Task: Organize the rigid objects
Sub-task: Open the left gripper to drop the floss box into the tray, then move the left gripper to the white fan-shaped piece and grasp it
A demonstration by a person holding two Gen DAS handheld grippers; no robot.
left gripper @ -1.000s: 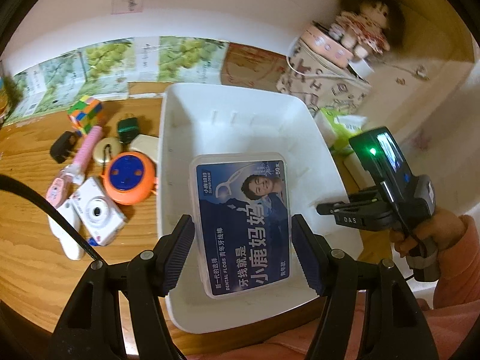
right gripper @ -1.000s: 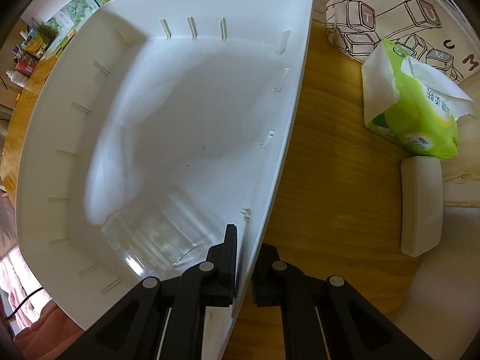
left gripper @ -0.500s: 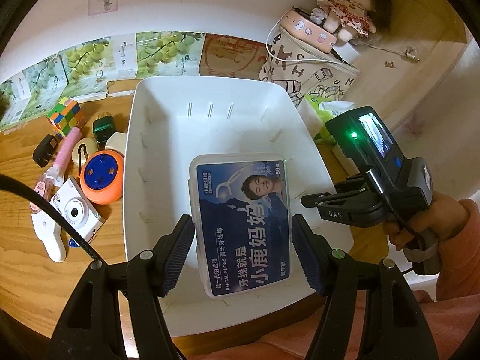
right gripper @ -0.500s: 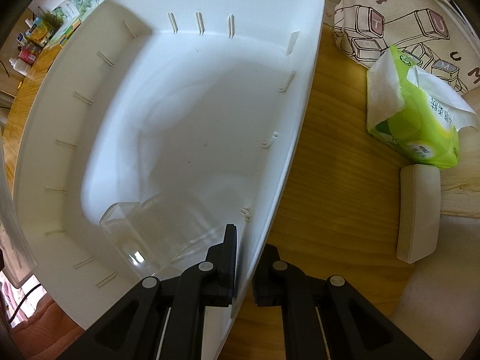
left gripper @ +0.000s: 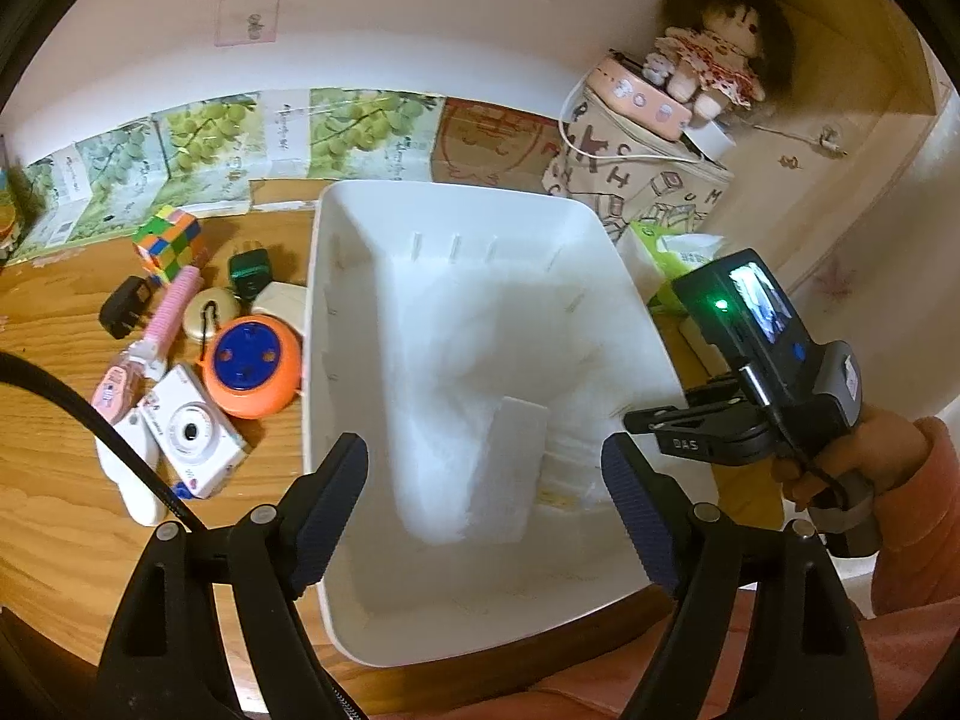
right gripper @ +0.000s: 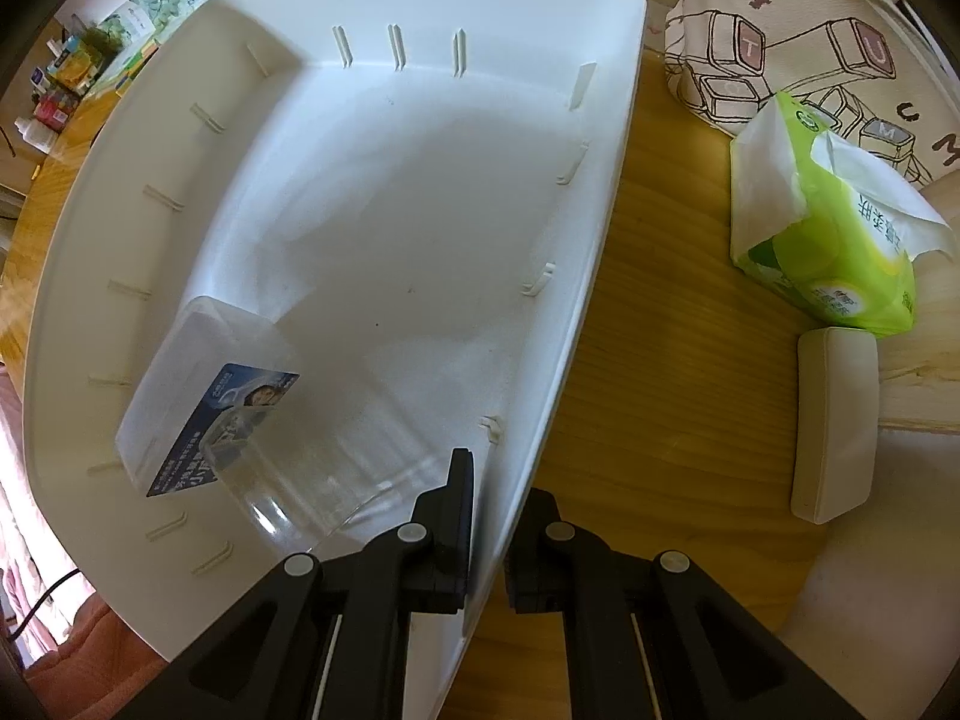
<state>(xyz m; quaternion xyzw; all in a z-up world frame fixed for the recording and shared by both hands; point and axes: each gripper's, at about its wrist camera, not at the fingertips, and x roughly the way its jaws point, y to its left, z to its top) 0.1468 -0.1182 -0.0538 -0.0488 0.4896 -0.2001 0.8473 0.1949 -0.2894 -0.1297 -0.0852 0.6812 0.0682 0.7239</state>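
Floss box [right gripper: 198, 396] is lying in the white bin [right gripper: 90, 192], near the front left wall, tilted with one end leaning on a clear cup [right gripper: 312, 480] beside it. In the left view the box is just a pale blur. The left claw [left gripper: 486, 516] is hanging over the bin with its jaws wide apart and nothing between them. The right claw [right gripper: 489, 519] is pinching the bin's right rim, one finger inside the wall and one outside.

I think the box is light and hard, with smooth plastic sides that could slip. Grabbing it across its two long sides looks best, and gently, since the lid may pop.

On the table [left gripper: 54, 516], left of the bin, more hard things are waiting: a white camera [left gripper: 192, 429], an orange round thing [left gripper: 252, 363], a color cube [left gripper: 167, 237], a black plug [left gripper: 123, 306] and a pink stick [left gripper: 171, 309]. The camera is probably heavier and breakable, so it wants a hold on its flat sides. The round thing looks wide for the jaws and may roll.
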